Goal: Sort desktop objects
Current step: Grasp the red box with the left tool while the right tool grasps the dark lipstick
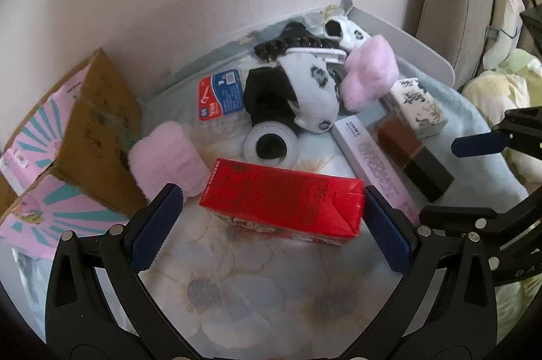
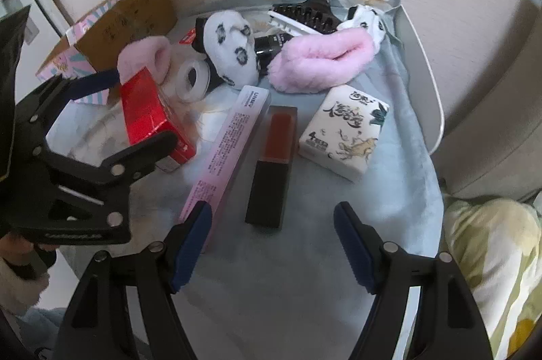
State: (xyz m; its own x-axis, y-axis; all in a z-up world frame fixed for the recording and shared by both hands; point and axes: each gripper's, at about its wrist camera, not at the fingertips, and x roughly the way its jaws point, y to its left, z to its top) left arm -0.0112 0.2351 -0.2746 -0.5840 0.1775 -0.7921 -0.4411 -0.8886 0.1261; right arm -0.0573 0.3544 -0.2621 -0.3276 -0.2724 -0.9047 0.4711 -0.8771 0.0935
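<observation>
A red box (image 1: 281, 200) lies on the flowered cloth between the open jaws of my left gripper (image 1: 271, 194), one finger at each end; I cannot tell if the pads touch it. It also shows in the right wrist view (image 2: 149, 119). My right gripper (image 2: 274, 214) is open and empty, just in front of a black-and-brown box (image 2: 274, 163) and a long pink box (image 2: 230, 153). A white tissue pack (image 2: 342, 136) lies to the right. Pink fluffy pieces (image 2: 321, 58), a spotted white sock (image 2: 233, 48), a tape roll (image 2: 191, 80) and a black comb (image 2: 305, 14) lie behind.
An open cardboard box with pink outer print (image 1: 67, 136) stands at the left by the wall. The white tray rim (image 2: 437, 109) bounds the cloth on the right. A blue-and-red packet (image 1: 220, 96) lies near the back. Yellow-green bedding (image 2: 491, 258) lies to the right.
</observation>
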